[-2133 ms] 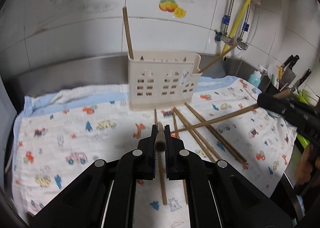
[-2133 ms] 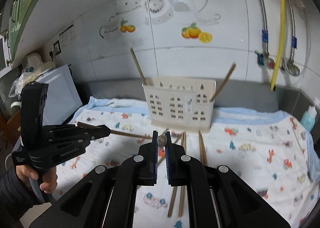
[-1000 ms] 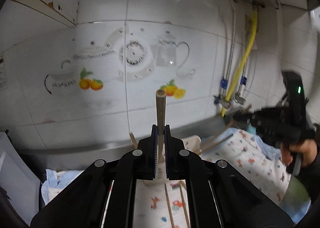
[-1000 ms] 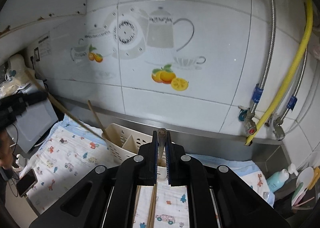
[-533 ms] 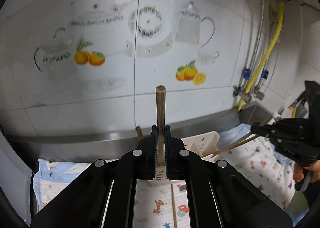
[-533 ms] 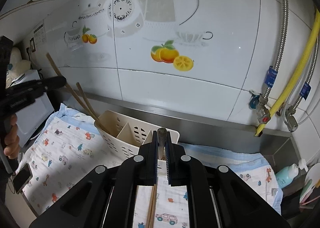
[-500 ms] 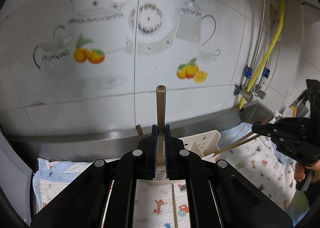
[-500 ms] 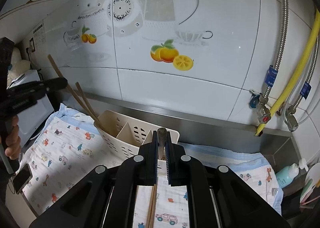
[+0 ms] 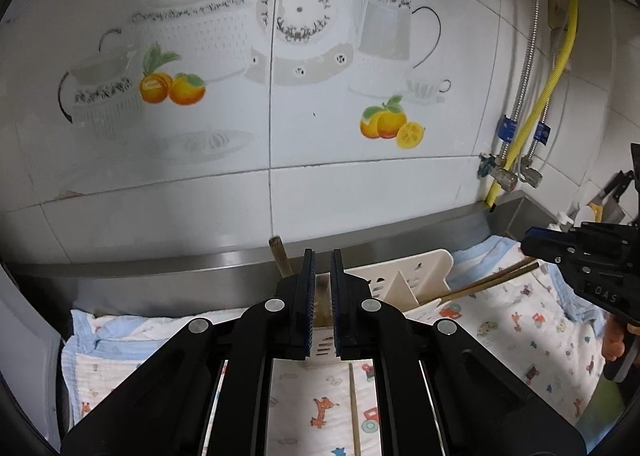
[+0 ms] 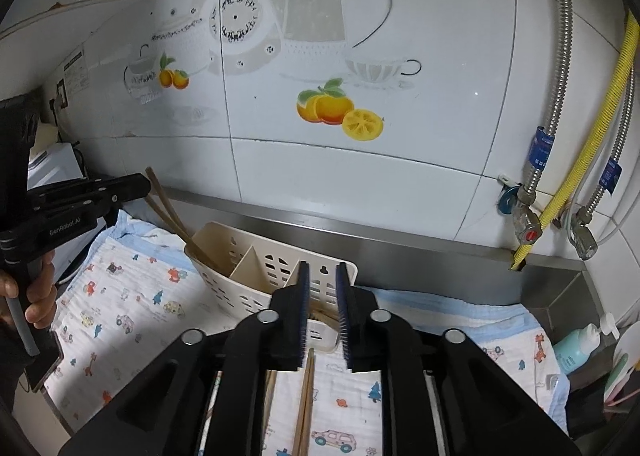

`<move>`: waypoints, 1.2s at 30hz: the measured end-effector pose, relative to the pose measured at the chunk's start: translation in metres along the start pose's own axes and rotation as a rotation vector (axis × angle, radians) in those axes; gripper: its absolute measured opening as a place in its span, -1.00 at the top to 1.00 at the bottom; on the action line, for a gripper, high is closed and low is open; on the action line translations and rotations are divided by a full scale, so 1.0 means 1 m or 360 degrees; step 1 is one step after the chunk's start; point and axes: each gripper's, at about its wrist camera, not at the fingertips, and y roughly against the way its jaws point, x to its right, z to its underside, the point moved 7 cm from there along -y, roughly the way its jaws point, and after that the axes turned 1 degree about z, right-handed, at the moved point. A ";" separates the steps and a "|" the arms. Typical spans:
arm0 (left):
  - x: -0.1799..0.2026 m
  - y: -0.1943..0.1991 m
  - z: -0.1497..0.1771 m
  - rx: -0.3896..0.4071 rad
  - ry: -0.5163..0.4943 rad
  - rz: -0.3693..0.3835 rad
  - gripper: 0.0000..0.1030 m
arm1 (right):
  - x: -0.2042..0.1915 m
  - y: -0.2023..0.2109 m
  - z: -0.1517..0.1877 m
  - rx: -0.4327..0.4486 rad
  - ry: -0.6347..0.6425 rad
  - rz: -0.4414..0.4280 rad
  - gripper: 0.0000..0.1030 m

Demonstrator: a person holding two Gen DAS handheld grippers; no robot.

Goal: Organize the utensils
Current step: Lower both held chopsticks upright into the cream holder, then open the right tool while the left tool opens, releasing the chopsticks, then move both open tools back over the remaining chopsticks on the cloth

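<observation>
Cream plastic holder [image 10: 248, 280] stands just ahead of both my tongs, with two leaning chopsticks [image 10: 176, 223] already in the compartment nearest my left tongs [image 9: 322, 288]. Those sit all but together around a blurred chopstick [image 9: 320, 298]; I cannot tell whether they still pinch it. My right tongs [image 10: 322, 308] have just been opening, with nothing between them. Loose chopsticks [image 10: 306, 396] lie on the printed cloth [image 10: 132, 296] beneath them, so I judge the job partway done. A yellow hose [image 10: 592, 159] hangs well off to the side; nothing blocks the way.
</observation>
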 end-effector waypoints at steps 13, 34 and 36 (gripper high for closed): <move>0.013 0.062 0.021 0.0103 -0.0016 0.0051 0.85 | -0.016 0.058 0.027 0.0137 0.0009 0.0051 0.55; 0.043 0.069 0.208 -0.0214 0.0103 0.0182 0.82 | -0.057 0.078 0.216 0.0016 -0.0127 0.0043 0.52; 0.044 0.065 0.221 -0.0253 0.0121 0.0190 0.82 | -0.059 0.073 0.230 -0.0013 -0.0131 0.0055 0.52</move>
